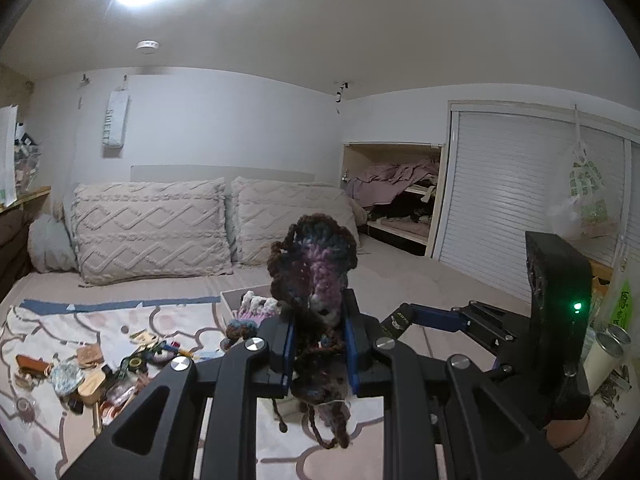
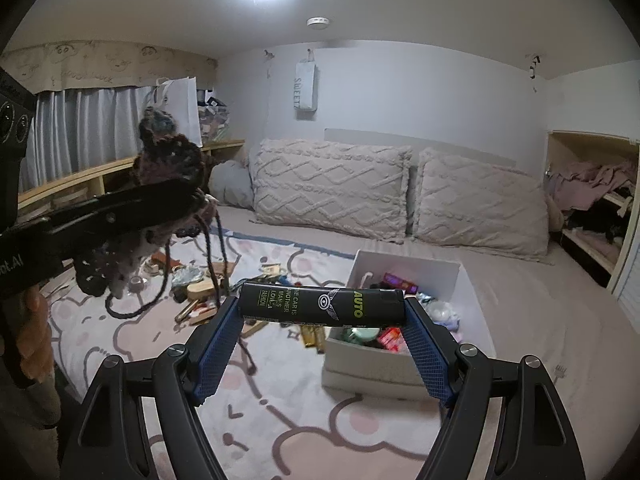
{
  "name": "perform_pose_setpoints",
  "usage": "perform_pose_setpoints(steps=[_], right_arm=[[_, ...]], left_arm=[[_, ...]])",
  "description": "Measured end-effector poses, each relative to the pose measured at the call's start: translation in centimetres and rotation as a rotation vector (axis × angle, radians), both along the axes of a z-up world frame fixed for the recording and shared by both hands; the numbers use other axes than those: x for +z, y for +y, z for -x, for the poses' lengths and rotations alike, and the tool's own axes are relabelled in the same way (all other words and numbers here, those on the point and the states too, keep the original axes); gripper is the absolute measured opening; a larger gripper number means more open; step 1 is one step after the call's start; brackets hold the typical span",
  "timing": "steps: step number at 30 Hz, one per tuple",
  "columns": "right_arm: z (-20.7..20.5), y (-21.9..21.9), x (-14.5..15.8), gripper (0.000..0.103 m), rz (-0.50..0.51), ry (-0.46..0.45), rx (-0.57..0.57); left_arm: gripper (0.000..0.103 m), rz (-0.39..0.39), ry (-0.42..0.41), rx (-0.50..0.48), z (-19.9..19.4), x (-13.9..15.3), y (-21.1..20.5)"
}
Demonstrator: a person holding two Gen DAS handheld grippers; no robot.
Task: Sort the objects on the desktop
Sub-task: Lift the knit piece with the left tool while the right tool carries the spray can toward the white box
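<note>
I judge the sort as partly done. The open white rectangular storage box (image 2: pixel 404 276) on the bed already holds a layer of small items, while a scatter of loose small objects (image 2: pixel 224 292) remains on the patterned pink-and-white blanket (image 2: pixel 304 408) to the left of the box. Two items are lifted clear of the blanket, and neither is yet in the box.

My left gripper (image 1: pixel 318 344) has its jaws drawn narrow, clamped on a dark brown and purple crocheted yarn piece (image 1: pixel 314 264). The yarn piece stands up above the pads and its loose strands hang below them. In the right wrist view it hangs well to the left of the box and above the scatter.

My right gripper (image 2: pixel 322 328) has its jaws wide, pressing lengthwise on the two ends of a black cylindrical lighter with yellow-green print (image 2: pixel 320 304). The lighter lies level across the fingertips, in front of the box's near-left corner as the camera sees it.

Box contents, as far as visible: a red packet, a purple-pink packet, a pale round lid or container, and assorted small pieces I cannot identify. From the left wrist view, pale crocheted pieces (image 1: pixel 258 304) show at the box rim. There are no dividers in view.

Remaining, in my estimate: deposit both held items, then clear the scatter left of the box.
</note>
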State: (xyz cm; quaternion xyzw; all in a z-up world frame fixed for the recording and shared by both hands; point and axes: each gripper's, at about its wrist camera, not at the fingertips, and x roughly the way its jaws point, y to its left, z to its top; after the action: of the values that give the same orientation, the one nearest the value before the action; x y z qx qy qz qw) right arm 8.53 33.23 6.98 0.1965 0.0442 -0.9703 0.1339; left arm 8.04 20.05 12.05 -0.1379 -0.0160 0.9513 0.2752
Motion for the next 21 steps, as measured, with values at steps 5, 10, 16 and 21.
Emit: perform_pose_setpoints(steps=[5, 10, 16, 21], right_arm=[[2.0, 2.1, 1.4, 0.08, 0.027, -0.005, -0.021], [4.9, 4.7, 2.2, 0.08, 0.041, -0.041, -0.045], [8.1, 7.7, 2.4, 0.08, 0.05, -0.079, -0.094], [10.8, 9.9, 2.0, 0.08, 0.07, -0.119, -0.112]], left_arm=[[0.02, 0.04, -0.002, 0.011, 2.9, 1.3, 2.0], [0.02, 0.073, 0.004, 0.026, 6.5, 2.7, 3.3], [0.02, 0.111, 0.037, 0.022, 10.2, 3.7, 5.2], [0.02, 0.115, 0.025, 0.005, 13.6, 3.7, 6.2]])
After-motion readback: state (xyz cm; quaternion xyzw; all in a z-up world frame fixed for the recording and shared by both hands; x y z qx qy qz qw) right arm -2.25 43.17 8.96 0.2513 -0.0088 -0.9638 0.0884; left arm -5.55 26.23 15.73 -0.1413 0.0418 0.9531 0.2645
